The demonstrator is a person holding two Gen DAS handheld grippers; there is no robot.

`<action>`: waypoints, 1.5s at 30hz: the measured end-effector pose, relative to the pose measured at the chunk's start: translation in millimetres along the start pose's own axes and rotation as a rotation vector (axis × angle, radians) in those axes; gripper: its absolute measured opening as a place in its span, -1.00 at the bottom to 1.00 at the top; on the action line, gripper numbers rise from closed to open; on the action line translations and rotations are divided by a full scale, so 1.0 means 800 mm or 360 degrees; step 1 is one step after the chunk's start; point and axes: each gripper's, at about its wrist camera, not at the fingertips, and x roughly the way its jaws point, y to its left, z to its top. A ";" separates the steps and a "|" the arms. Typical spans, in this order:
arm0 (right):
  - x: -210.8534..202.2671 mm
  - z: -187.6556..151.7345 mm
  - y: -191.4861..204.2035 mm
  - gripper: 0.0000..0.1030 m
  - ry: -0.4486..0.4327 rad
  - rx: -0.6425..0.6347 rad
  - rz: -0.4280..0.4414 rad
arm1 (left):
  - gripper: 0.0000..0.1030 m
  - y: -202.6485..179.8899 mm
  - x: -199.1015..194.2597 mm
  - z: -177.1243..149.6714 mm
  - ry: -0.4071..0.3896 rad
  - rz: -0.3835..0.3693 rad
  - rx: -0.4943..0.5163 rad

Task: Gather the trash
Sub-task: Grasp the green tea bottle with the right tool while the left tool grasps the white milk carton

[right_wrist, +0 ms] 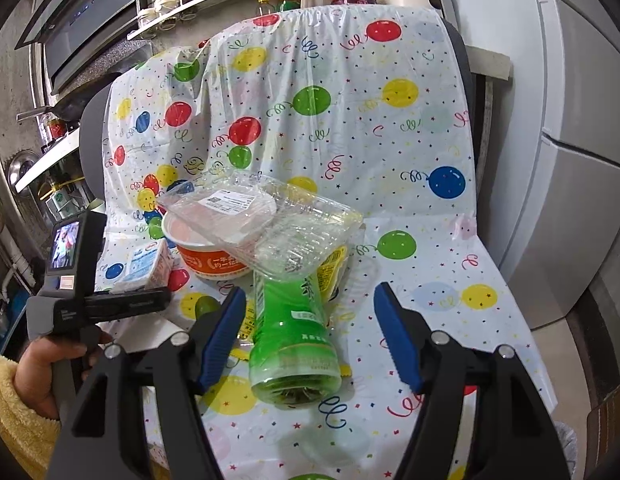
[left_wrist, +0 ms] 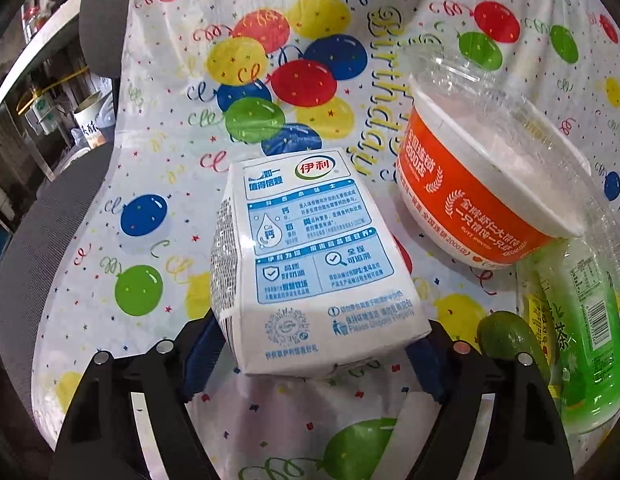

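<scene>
My left gripper (left_wrist: 315,348) is shut on a white and blue milk carton (left_wrist: 310,264), its blue pads pressing both lower sides. The carton also shows in the right wrist view (right_wrist: 150,266), held by the left gripper (right_wrist: 122,300). An orange paper bowl (left_wrist: 477,196) stands to the carton's right, a clear plastic tray (right_wrist: 270,216) resting on it. A green tea bottle (right_wrist: 292,332) lies on its side between the open fingers of my right gripper (right_wrist: 310,336), which does not touch it. A lime (left_wrist: 509,340) lies beside the bottle.
Everything lies on a balloon-print plastic sheet (right_wrist: 409,128) draped over a chair. A yellow packet (right_wrist: 331,268) sits behind the bottle. Kitchen shelves with jars (right_wrist: 182,4) are at the back left, a grey fridge (right_wrist: 581,160) at the right.
</scene>
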 end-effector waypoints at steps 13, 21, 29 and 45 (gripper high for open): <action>-0.005 0.000 -0.012 0.27 -0.0009 0.0058 -0.0019 | 0.43 0.003 -0.124 -0.037 -0.0292 -0.0242 0.0149; 0.018 0.014 -0.015 0.19 0.0038 0.0076 -0.0014 | 0.42 -0.025 -0.152 -0.064 -0.0323 -0.0291 0.0268; 0.082 0.046 -0.027 0.07 0.0122 0.0212 0.0065 | 0.43 -0.024 -0.131 -0.050 -0.0311 -0.0262 0.0266; 0.136 0.053 -0.038 -0.37 0.0201 0.0497 0.0207 | 0.43 -0.027 -0.117 -0.042 -0.0306 -0.0239 0.0268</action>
